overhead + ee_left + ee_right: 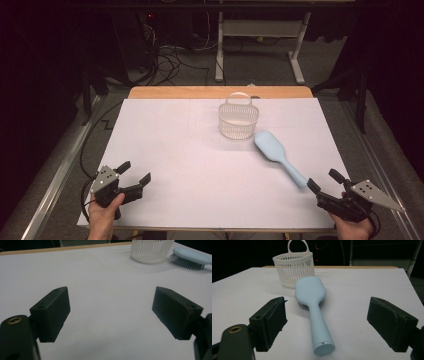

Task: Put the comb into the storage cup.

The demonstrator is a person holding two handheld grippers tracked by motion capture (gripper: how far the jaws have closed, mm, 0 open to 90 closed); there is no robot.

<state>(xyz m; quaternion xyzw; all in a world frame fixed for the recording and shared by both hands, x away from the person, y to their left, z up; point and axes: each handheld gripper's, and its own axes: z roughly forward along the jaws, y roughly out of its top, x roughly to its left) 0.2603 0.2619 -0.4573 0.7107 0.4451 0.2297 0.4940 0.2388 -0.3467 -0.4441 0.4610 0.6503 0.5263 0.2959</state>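
Desk: a desk covered with a white sheet; a strip of wood shows along its far edge.

Basket: a white plastic basket with slatted walls and a loop handle stands upright near the far edge of the desk, a little toward the right side. From the high view its inside looks empty; the gripper views do not show its bottom.

Hairbrush: a light blue hairbrush lies on the desk outside the basket, bristles down. Its wide head is just beside the basket, on the near right of it; I cannot tell if they touch. Its handle points to the near right corner of the desk.

Right hand-held gripper: the right hand-held gripper is at the near right corner of the desk, held by a hand. Its jaws are spread wide and grip nothing. In the right gripper view the end of the hairbrush handle lies between the two jaws, but no jaw touches it.

Left hand-held gripper: the left hand-held gripper is near the near left corner of the desk, held by the other hand. Its jaws are also wide apart, with only bare white sheet between them. It is well apart from the basket and the hairbrush, which appear far off in the left gripper view.

Floor: cables and the legs of a white frame are on the floor behind the desk.
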